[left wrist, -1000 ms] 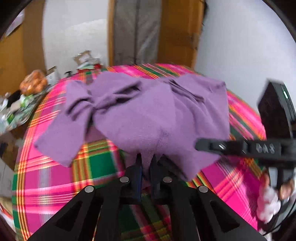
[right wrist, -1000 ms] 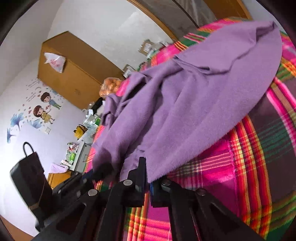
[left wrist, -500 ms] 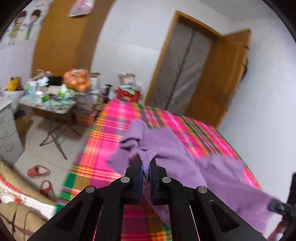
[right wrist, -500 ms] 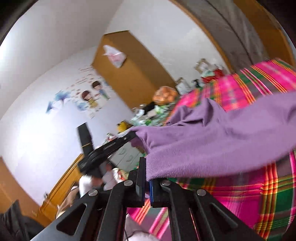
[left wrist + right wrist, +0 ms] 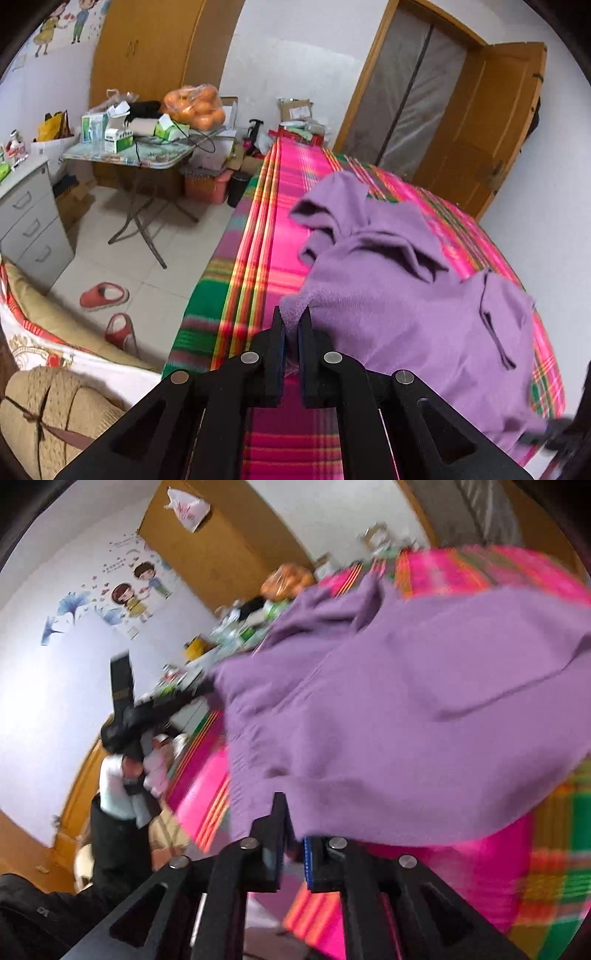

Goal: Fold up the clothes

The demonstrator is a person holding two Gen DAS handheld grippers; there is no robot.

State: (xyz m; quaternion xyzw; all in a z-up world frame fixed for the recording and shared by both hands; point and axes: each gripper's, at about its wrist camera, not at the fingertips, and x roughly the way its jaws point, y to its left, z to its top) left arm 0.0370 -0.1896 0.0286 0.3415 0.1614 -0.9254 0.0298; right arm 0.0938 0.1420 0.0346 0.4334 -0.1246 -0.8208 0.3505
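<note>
One bag of oranges, tabletop.

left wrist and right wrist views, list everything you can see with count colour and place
garment: one, purple, on the bed, its edge in both claws
bedspread: one, pink and green plaid, under the garment
slippers: two, red, floor left of the bed
folding table: one, cluttered, beside the wardrobe
oranges: one bagful, orange, on that table
drawer unit: one, grey, far left
door: one, wooden, open, beyond the bed
left claw: black, shut on the garment's edge
right claw: black, jaws opening, hem still between them
</note>
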